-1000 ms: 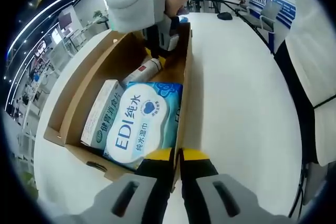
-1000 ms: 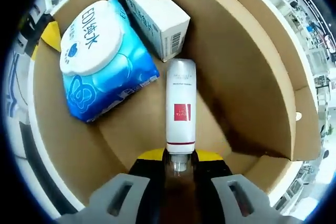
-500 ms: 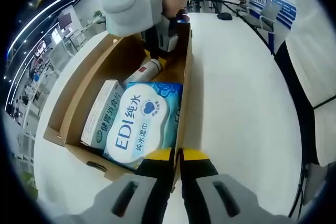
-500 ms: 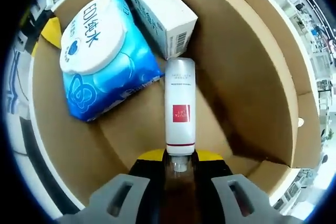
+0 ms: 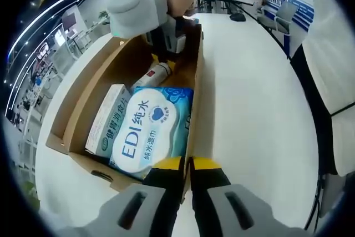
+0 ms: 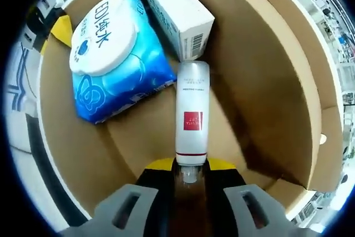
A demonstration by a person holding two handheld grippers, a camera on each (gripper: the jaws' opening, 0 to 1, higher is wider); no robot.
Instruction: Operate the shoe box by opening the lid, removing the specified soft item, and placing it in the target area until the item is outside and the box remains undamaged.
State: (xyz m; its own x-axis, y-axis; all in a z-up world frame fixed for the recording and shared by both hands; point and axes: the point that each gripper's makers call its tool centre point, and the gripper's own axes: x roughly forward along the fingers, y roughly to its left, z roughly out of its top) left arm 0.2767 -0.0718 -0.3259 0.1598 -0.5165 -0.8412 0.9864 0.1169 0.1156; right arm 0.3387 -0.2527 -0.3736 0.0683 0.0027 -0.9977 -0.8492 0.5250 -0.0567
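The left gripper point(image 5: 186, 166) is built of two black jaws tipped with yellow pads, rising from a pale grey housing in which two dark slanted slots are cut. The right gripper point(image 6: 189, 166) is made the same way: black jaws, yellow tips, grey slotted housing. Seen from the left gripper view, beyond the far end of the cardboard box point(image 5: 83, 104), the right gripper's body is rounded and light grey above a black jaw section.

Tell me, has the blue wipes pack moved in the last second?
No. In the left gripper view the wipes pack still lies flat between the white carton and the box wall, in the same spot as before.
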